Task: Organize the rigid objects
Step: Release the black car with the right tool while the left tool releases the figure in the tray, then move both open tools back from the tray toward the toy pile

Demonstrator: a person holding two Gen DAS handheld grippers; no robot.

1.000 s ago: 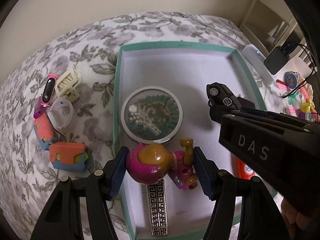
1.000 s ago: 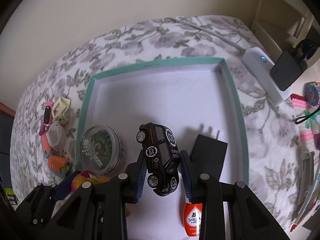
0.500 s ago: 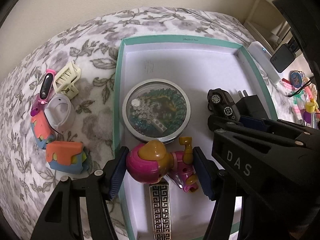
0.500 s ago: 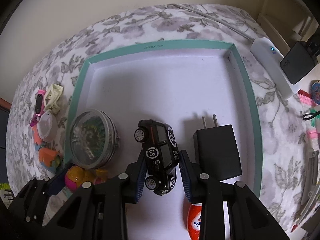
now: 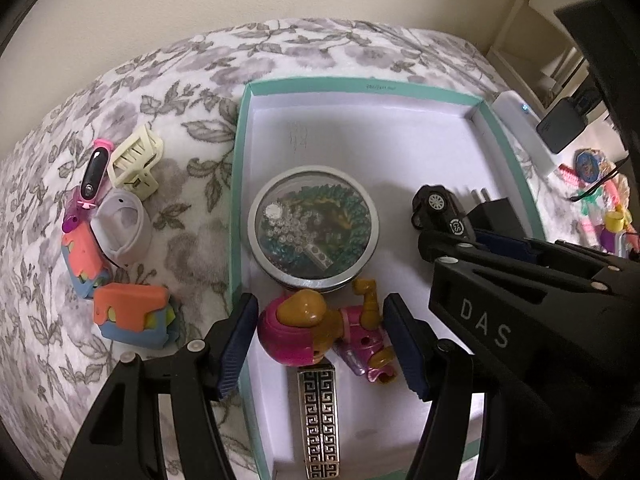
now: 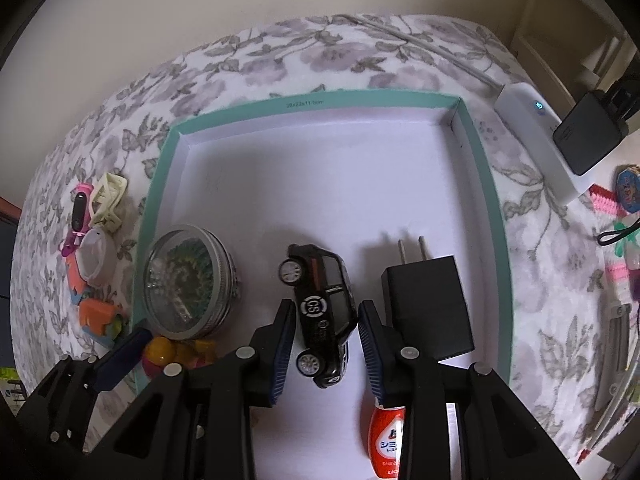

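Note:
A teal-rimmed white box (image 5: 237,184) (image 6: 158,184) lies on the floral bedspread. My left gripper (image 5: 320,340) is open around a pink toy figure (image 5: 316,332) that lies on the box floor by a round bead tin (image 5: 313,227). My right gripper (image 6: 325,344) is open, its pads apart from a black toy car (image 6: 322,312) that lies on the box floor. The car also shows in the left wrist view (image 5: 440,210). A black charger (image 6: 428,304), a red bottle (image 6: 386,440) and a patterned bar (image 5: 319,416) lie in the box.
Left of the box lie a cream hair claw (image 5: 134,162), a pink band (image 5: 92,172), a white cup (image 5: 122,226) and two orange-blue toys (image 5: 132,320). At the right stand a white power strip (image 6: 536,140) with a black adapter, and colourful items.
My right gripper has lowered the black car onto the box floor and opened off it. My left gripper stays open around the pink figure.

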